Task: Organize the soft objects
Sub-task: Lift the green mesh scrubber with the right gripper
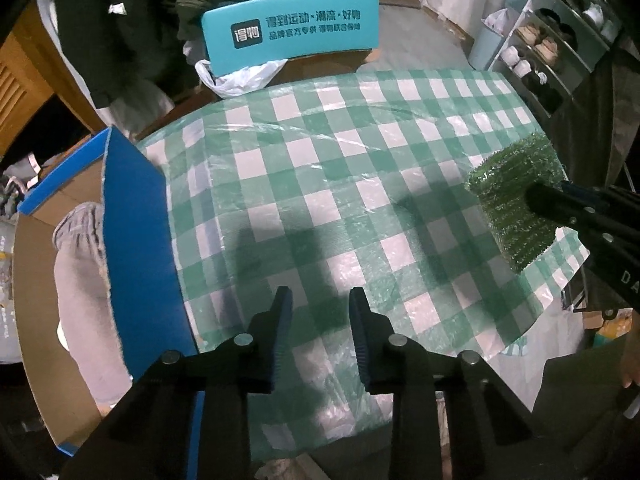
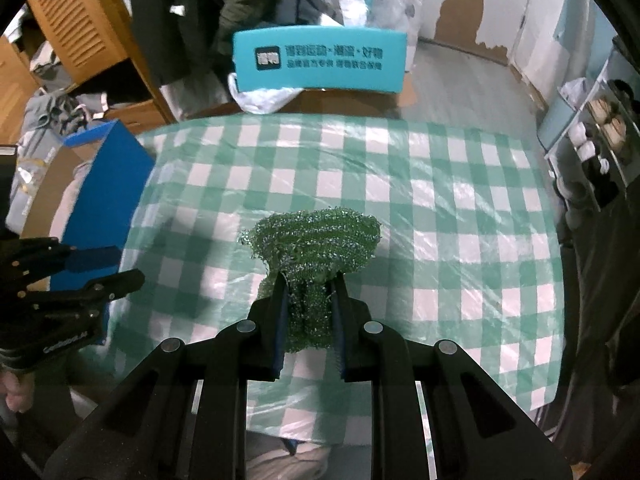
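— What's that green thing it has got hold of?

— A glittery green mesh scouring pad (image 2: 316,248), soft and scrunched. The right gripper (image 2: 308,308) has its two blue-padded fingers (image 2: 280,320) pinched on the pad's lower part, so the middle is squeezed narrow and the rest fans out above the tips. It hangs clear over the green-and-white checked tablecloth under clear plastic film (image 2: 460,208), near the middle of the table; its shadow lies apart from it on the cloth.

— Why grip it so low?

— I'd guess a pad that limp folds wherever you pinch it, so a deep bite keeps it from slipping out.

— And the other claw?

— The left gripper (image 1: 318,304) is narrowed but not closed: a gap shows between the fingers, and only tablecloth behind it. It holds nothing and points down at the table's edge beside the blue cardboard box with a brown inside (image 1: 132,216).

— Is that where the pad goes?

— Likely. A grey fabric bundle (image 1: 80,264) already lies in it, so it looks like the bin for soft things. The pad is well apart from it, over towards the table's other side.
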Available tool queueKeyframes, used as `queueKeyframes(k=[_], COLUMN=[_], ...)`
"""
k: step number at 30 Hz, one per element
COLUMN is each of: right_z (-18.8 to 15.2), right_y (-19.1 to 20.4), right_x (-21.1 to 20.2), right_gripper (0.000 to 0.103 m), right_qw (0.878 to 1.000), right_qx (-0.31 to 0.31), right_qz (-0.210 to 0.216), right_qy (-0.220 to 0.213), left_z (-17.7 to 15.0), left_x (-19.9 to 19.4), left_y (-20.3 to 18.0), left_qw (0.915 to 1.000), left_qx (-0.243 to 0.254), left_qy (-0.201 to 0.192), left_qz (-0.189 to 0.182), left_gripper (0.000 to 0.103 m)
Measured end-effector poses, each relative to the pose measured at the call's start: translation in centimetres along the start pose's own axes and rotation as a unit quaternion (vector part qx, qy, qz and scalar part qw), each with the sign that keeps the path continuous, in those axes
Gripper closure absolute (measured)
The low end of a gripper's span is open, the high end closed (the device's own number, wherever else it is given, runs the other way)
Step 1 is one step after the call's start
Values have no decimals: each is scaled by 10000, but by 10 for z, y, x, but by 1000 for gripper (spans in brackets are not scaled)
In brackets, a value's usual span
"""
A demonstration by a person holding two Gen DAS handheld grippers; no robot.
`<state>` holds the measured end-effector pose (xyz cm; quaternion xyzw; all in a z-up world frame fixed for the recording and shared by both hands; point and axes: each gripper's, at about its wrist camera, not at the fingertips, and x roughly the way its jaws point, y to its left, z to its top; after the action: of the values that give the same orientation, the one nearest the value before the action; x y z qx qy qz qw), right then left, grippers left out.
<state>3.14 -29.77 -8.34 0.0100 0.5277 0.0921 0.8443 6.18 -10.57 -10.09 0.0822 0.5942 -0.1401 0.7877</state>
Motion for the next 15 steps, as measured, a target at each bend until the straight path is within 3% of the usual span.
queueKeyframes(k=[15], right_z=[13], right_y=[52], right_x=[-23], right_gripper=[86], right_qw=[9985], right_qx=[-443], right_qz=[221], right_qy=[-236], left_z=[-14], left_x=[-40], left_y=[22], left_qw=[9991], left_qx=[-159], left_qy=[-391], left_qz=[-7], left_gripper=[76])
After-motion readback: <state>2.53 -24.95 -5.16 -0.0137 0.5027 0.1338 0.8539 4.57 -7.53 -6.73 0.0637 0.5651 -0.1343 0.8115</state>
